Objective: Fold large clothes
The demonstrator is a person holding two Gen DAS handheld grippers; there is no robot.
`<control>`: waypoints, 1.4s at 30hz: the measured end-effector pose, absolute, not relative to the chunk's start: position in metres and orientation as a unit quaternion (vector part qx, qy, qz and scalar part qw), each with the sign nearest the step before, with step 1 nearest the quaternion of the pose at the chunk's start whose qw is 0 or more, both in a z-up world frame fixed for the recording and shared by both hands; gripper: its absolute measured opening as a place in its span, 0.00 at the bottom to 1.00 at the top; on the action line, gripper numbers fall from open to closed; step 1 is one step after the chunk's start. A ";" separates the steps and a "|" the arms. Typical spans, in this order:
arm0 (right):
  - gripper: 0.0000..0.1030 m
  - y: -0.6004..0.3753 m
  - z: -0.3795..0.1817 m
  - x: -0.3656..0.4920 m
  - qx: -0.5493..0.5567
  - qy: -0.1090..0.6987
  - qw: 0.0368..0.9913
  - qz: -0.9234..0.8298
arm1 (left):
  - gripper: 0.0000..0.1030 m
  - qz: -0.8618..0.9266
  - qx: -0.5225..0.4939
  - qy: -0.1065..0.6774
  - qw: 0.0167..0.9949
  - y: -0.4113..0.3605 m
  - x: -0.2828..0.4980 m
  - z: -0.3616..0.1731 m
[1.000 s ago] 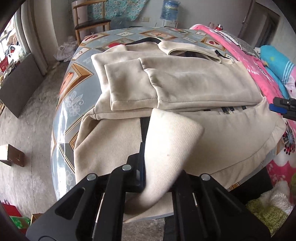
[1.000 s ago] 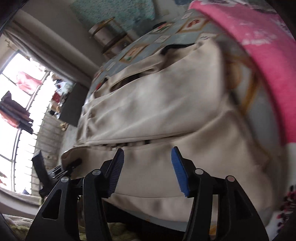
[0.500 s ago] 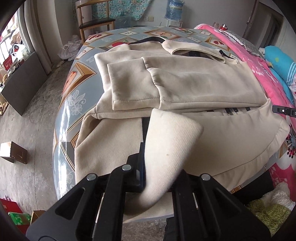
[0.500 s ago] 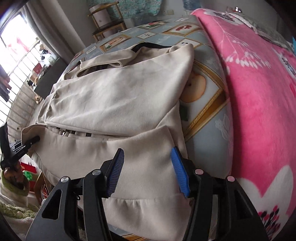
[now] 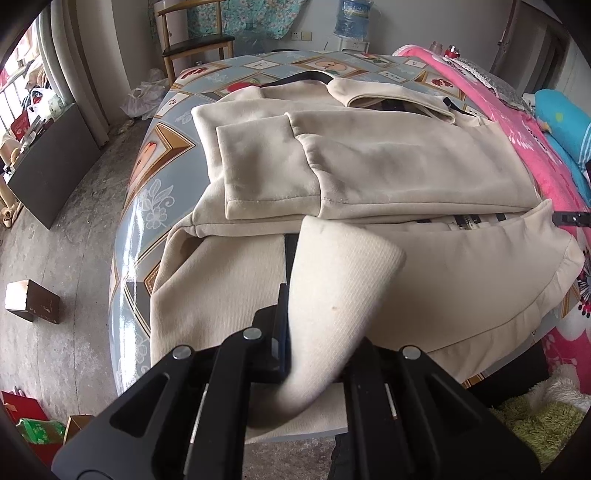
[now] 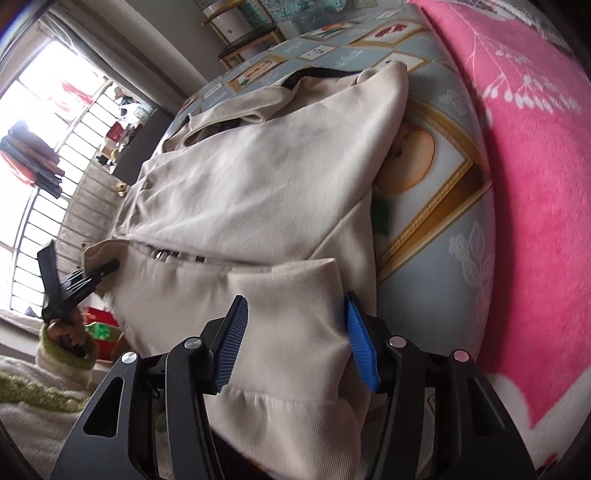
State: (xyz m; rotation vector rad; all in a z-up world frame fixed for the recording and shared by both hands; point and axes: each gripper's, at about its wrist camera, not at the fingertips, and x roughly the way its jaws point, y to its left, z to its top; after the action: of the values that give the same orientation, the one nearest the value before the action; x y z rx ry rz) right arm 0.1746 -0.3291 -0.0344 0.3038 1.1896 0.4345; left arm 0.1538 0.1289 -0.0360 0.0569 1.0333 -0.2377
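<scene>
A large cream jacket (image 5: pixel 388 177) lies on the patterned table (image 5: pixel 155 162), with one sleeve folded across its chest. My left gripper (image 5: pixel 314 325) is shut on the jacket's ribbed hem corner (image 5: pixel 332 280) and holds it lifted at the table's near edge. In the right wrist view the jacket (image 6: pixel 258 177) fills the middle. My right gripper (image 6: pixel 295 343) is open, its blue pads on either side of the other hem corner (image 6: pixel 295 295). The left gripper (image 6: pixel 74 284) also shows at the left there, pinching the hem.
A pink blanket (image 6: pixel 524 166) lies along the table's right side. A wooden chair (image 5: pixel 195 40) and a water bottle (image 5: pixel 352 16) stand at the back. A small box (image 5: pixel 33 301) sits on the concrete floor at the left.
My right gripper has swung around and come down over the jacket's hem corner, still open. My left gripper keeps its hold and has shifted only slightly.
</scene>
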 end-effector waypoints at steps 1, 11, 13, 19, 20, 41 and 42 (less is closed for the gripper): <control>0.51 -0.331 -0.035 0.173 0.148 0.556 0.791 0.209 | 0.07 -0.114 0.025 0.494 0.862 0.129 0.154 -0.036; 0.51 -0.351 -0.048 0.199 0.241 0.550 0.763 0.239 | 0.07 -0.120 0.030 0.493 0.861 0.131 0.155 -0.036; 0.51 -0.351 -0.052 0.202 0.248 0.559 0.750 0.253 | 0.07 -0.122 0.031 0.492 0.861 0.131 0.154 -0.036; 0.51 -0.364 -0.055 0.195 0.266 0.596 0.700 0.289 | 0.07 -0.127 0.029 0.487 0.864 0.132 0.152 -0.037; 0.51 -0.365 -0.054 0.194 0.264 0.598 0.699 0.289 | 0.07 -0.128 0.028 0.486 0.864 0.133 0.152 -0.037; 0.40 -0.302 -0.023 0.182 0.073 0.567 0.785 0.240 | 0.07 -0.140 0.031 0.479 0.866 0.135 0.149 -0.037; 0.40 -0.307 -0.026 0.185 0.084 0.568 0.784 0.238 | 0.07 -0.140 0.031 0.480 0.866 0.135 0.149 -0.037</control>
State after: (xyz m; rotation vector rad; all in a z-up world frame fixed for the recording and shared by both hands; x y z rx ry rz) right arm 0.1847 -0.3069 -0.0263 0.1820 1.2252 0.5134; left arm 0.1493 0.1346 -0.0365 0.0646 1.0047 -0.2931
